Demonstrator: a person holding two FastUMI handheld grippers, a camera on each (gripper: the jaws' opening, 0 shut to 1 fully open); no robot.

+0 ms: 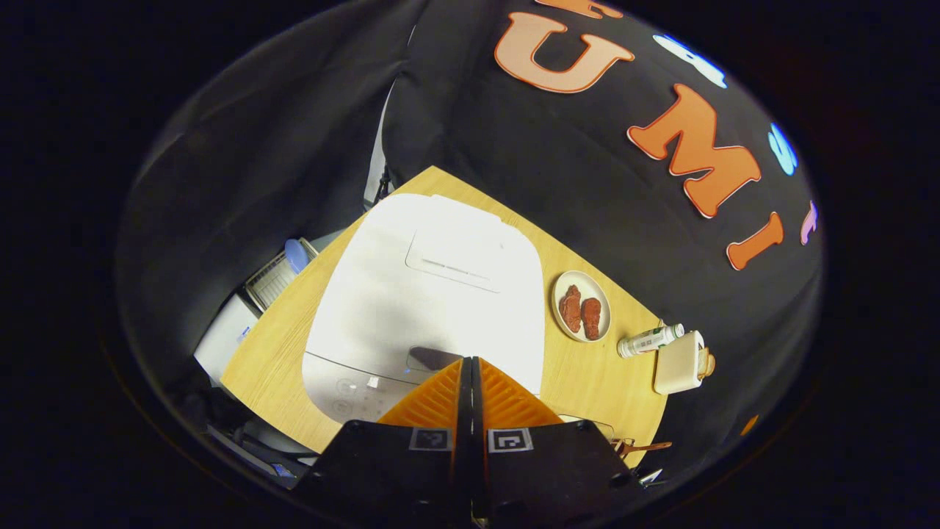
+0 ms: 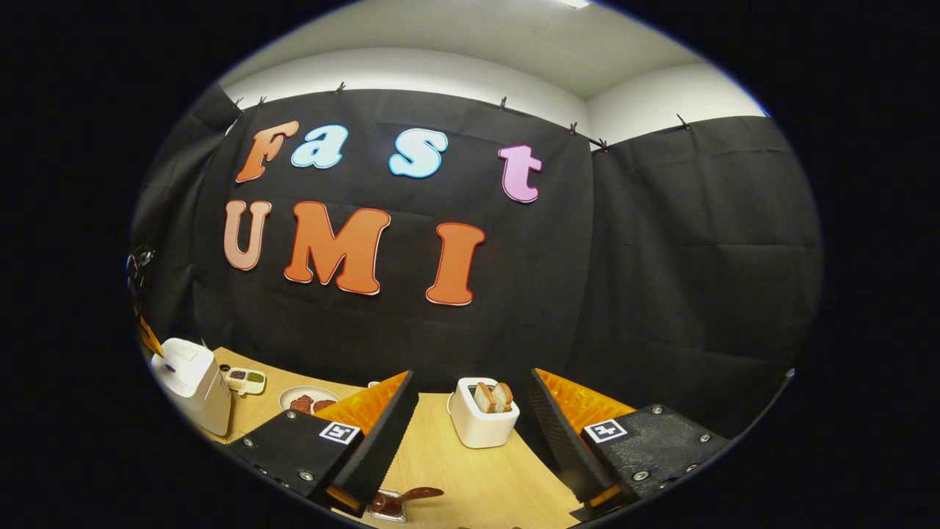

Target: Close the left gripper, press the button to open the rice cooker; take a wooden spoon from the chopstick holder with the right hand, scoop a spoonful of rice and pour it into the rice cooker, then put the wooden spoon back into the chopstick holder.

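Note:
The white rice cooker (image 1: 426, 301) stands on the wooden table (image 1: 279, 345) with its lid down, seen from above in the left gripper view. My left gripper (image 1: 471, 361) is shut, fingers pressed together, with its tips right at the dark lid button (image 1: 432, 358) on the cooker's front. In the right gripper view the cooker (image 2: 189, 382) sits far left, and my right gripper (image 2: 470, 411) is open and empty, held above the table. A wooden spoon (image 2: 413, 495) lies across a small glass container (image 2: 388, 505) near the bottom edge.
A plate with two reddish-brown pieces (image 1: 581, 306) lies right of the cooker, then a lying bottle (image 1: 650, 340) and a white toaster (image 1: 679, 362). In the right gripper view the toaster (image 2: 481, 420) holds bread slices, and a small divided dish (image 2: 245, 379) sits behind the cooker.

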